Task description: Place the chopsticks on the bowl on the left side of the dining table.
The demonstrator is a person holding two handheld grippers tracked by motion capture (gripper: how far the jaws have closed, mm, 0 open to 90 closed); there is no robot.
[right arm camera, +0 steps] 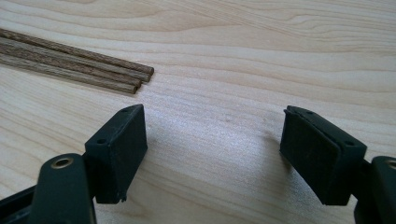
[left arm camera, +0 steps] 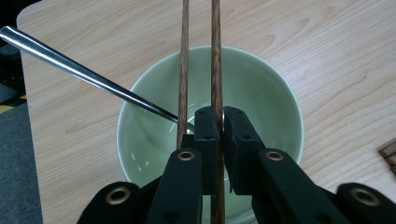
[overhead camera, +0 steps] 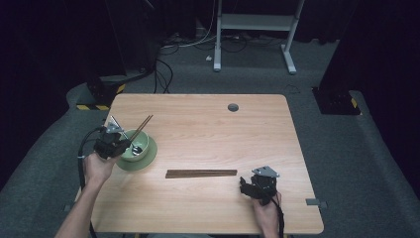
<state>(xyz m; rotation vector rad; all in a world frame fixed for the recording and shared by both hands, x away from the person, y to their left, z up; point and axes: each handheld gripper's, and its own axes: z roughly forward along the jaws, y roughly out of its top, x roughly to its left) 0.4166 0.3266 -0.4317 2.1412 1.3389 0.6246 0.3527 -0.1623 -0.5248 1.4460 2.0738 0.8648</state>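
Left hand-held gripper [left arm camera: 220,122] is clamped tight on one chopstick [left arm camera: 215,56] above the green bowl [left arm camera: 280,107]; its mate [left arm camera: 183,60] sits outside the pads and may drop. Right hand-held gripper [right arm camera: 212,154] is wide open, empty, near spare chopsticks [right arm camera: 70,70] on the worktop [overhead camera: 208,124].

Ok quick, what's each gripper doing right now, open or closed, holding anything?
Left gripper: shut on the chopsticks, above the green bowl.
Right gripper: open, holding nothing, over the table.

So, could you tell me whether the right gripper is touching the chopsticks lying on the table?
Apart. In the right gripper view, the open right gripper has bare table between its jaws and the chopsticks.
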